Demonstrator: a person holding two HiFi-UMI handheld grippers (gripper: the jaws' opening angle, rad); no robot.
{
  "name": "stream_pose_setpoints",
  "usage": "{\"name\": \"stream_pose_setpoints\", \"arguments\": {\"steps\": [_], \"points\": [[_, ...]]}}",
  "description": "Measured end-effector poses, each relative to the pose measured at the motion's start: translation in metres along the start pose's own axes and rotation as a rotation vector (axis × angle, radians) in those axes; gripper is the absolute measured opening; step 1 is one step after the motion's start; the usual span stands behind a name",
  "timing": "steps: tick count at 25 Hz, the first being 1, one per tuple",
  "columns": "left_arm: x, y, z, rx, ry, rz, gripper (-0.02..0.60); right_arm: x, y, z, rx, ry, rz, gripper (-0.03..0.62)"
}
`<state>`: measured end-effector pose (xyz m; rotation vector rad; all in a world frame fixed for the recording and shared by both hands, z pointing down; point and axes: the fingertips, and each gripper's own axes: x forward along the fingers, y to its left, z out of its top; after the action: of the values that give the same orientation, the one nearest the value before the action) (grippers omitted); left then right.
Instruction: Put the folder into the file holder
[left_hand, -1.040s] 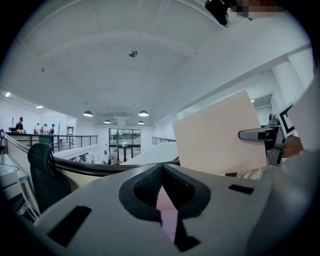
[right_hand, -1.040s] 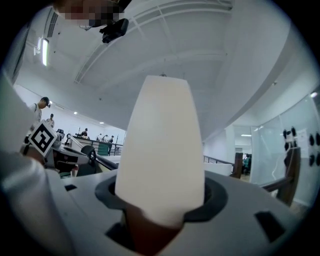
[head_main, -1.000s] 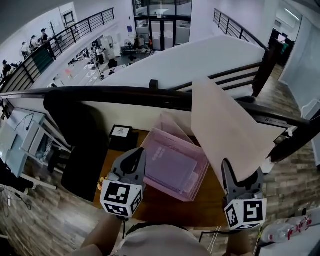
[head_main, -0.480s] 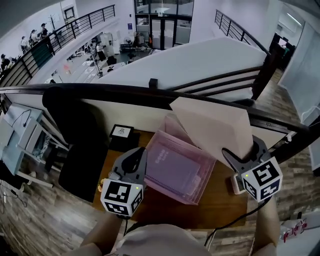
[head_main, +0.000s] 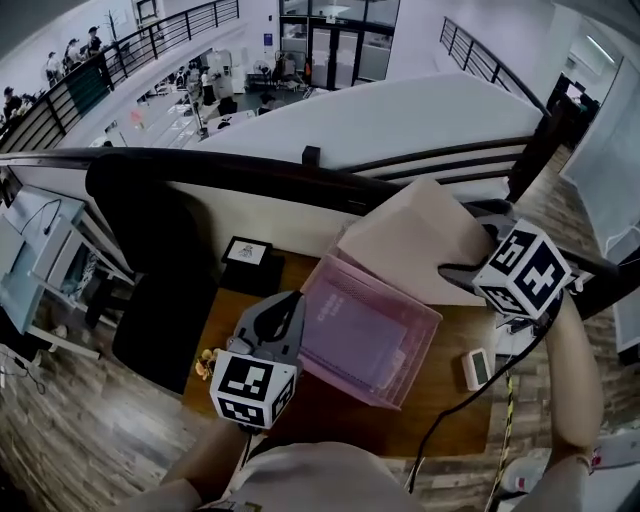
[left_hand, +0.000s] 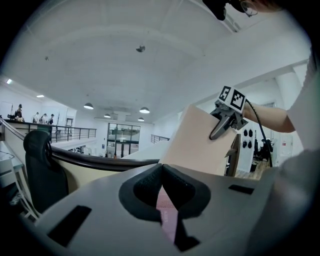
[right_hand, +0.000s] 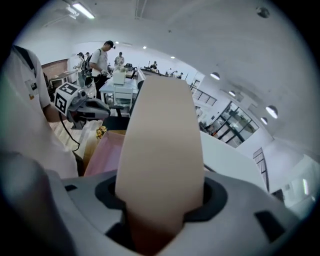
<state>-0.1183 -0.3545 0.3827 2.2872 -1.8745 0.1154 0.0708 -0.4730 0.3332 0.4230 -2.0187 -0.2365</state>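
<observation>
A pink file holder (head_main: 381, 289) lies on the wooden desk (head_main: 335, 412) in the head view. My left gripper (head_main: 290, 306) is at its left edge, jaws closed on a thin pink wall (left_hand: 165, 220) of the holder. The beige folder (head_main: 408, 238) slants over the holder's far right corner. My right gripper (head_main: 452, 272) is shut on the folder's right edge. In the right gripper view the folder (right_hand: 161, 135) fills the space between the jaws of that gripper (right_hand: 161, 202). In the left gripper view the folder (left_hand: 200, 145) stands tall with the right gripper (left_hand: 219, 131) clamped on it.
A black office chair (head_main: 150, 250) stands left of the desk. A small black box (head_main: 246, 256) sits at the desk's back left. A white device (head_main: 477, 368) lies on the desk's right part. A dark railing (head_main: 250, 168) runs behind the desk, with an atrium below.
My right gripper rose from the near right to the far right and turned. The folder swung from standing upright down to slant over the holder. The left gripper barely moved.
</observation>
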Motion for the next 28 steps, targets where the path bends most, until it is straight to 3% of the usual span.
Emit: {"name": "stream_pose_setpoints", "arguments": {"steps": [4, 15, 28], "points": [[0.000, 0.006, -0.005, -0.017, 0.010, 0.000, 0.003, 0.019, -0.001, 0.004, -0.067, 0.123, 0.081, 0.290], [-0.002, 0.026, -0.012, -0.044, 0.013, 0.027, 0.003, 0.079, -0.008, 0.047, -0.129, 0.218, 0.183, 0.290], [0.005, 0.039, -0.021, -0.057, 0.045, 0.030, 0.003, 0.146, -0.003, 0.024, -0.011, 0.269, 0.266, 0.287]]}}
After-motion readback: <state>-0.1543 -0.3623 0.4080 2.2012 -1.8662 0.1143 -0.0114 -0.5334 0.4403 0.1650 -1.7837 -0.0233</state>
